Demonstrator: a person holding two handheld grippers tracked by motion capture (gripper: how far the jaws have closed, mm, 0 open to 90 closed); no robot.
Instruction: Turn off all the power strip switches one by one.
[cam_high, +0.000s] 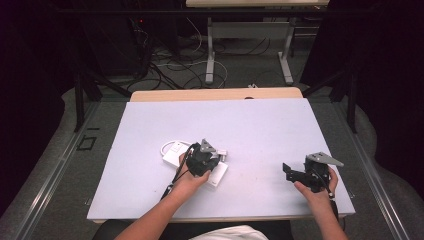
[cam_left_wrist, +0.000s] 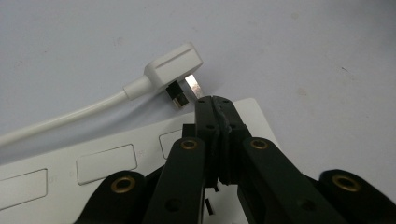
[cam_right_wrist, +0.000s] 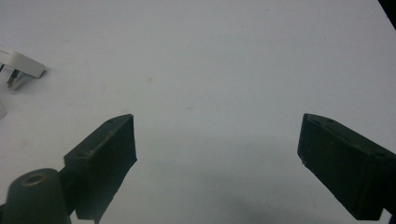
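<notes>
On the pale worktop (cam_high: 260, 125), my left hand-held gripper (cam_high: 202, 159) sits right over the white power strip (cam_high: 216, 176), and that strip is my landmark. Looking along my left hand-held gripper (cam_left_wrist: 215, 100), its jaws are pressed together with nothing between them, the tips hovering above the strip's far end. I can see the power strip (cam_left_wrist: 93, 161) running off to the left below the jaws, with its flat rectangular sockets in a row. Just beyond the strip's far edge lies the white plug (cam_left_wrist: 173, 67), pins pointing towards the jaw tips and very near them, though I cannot tell whether they touch. Its white cord (cam_left_wrist: 60, 119) trails away along the strip's far side. In the high view the cord (cam_high: 172, 145) loops behind the strip. Well to the right of the strip, my right hand-held gripper (cam_high: 295, 172) is over bare worktop, jaws spread wide and holding nothing. From my right hand-held gripper (cam_right_wrist: 217, 149), the plug (cam_right_wrist: 23, 65) shows at the far left.
</notes>
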